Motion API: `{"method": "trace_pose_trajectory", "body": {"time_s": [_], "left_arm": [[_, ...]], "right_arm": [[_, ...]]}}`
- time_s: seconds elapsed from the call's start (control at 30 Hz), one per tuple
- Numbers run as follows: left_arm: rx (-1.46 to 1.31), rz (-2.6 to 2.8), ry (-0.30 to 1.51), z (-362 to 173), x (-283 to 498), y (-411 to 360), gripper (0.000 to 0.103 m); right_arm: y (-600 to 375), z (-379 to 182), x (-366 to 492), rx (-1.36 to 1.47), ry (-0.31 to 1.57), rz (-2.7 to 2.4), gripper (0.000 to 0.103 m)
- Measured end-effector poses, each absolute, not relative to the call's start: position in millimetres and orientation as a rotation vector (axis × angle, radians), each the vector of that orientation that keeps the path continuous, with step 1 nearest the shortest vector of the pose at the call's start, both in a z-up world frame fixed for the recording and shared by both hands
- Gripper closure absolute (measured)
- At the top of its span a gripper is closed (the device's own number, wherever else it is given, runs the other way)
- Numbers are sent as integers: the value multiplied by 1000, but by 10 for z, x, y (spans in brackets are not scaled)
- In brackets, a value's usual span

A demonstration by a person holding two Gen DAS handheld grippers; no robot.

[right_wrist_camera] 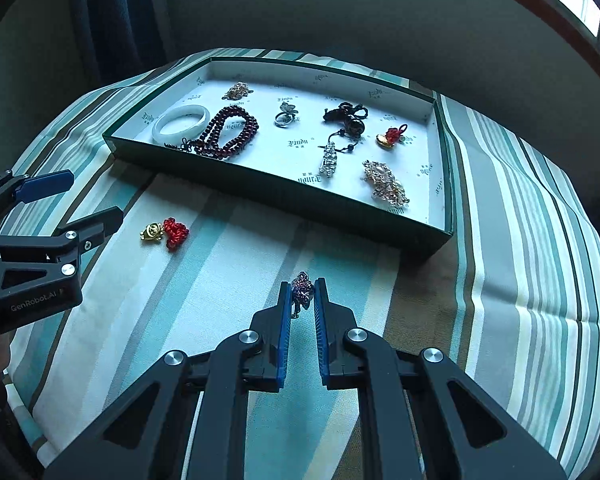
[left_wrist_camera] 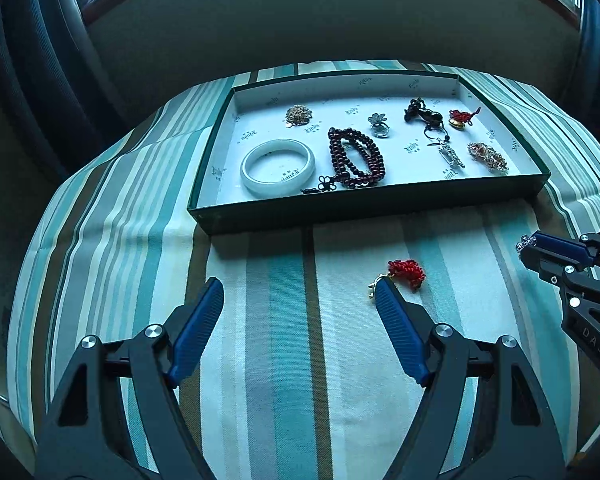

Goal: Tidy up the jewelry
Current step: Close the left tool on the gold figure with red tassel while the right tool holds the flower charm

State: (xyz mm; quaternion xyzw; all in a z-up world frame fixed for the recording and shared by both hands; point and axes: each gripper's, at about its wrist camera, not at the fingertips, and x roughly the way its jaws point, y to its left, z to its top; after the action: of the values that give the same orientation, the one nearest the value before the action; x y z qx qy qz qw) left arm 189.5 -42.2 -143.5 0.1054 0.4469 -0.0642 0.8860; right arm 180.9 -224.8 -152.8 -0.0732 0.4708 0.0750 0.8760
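nearest to the right wrist camera was the right gripper (right_wrist_camera: 302, 296), its two blue pads pressed together on a small purple jewelled ornament (right_wrist_camera: 302, 291), which stood out at the very tips; i think it was pinched there so that it could be carried over the near wall of the green box (right_wrist_camera: 260, 190) and set down without the fingers touching the other pieces. the left gripper (left_wrist_camera: 298, 286) held its jaws wide apart with nothing between them, low over the striped tablecloth (left_wrist_camera: 260, 280), and its right finger lay just beside the red knot charm with a gold piece (left_wrist_camera: 406, 274) (the only piece left lying loose on the cloth), probably to take it next. inside the box the white bangle (left_wrist_camera: 277, 166), the dark red bead string (left_wrist_camera: 354, 158), a ring (left_wrist_camera: 378, 124) and several brooches lay apart from each other, so free paper remained between them for the two last pieces.
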Motion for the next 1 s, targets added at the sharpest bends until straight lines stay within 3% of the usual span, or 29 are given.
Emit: {"method": "trace_pose_trajectory", "body": {"time_s": [0.57, 0.87, 1.0], "left_arm": [[246, -229, 965, -1594, 1989, -801, 26], [196, -263, 1023, -1705, 2038, -756, 57], [193, -291, 1023, -1699, 2027, -776, 77]], "right_arm": [[-2400, -1531, 1807, -113, 980, 170, 91], [-2407, -1576, 1818, -106, 992, 177, 91], [-2404, -1587, 1815, -106, 993, 179, 91]]}}
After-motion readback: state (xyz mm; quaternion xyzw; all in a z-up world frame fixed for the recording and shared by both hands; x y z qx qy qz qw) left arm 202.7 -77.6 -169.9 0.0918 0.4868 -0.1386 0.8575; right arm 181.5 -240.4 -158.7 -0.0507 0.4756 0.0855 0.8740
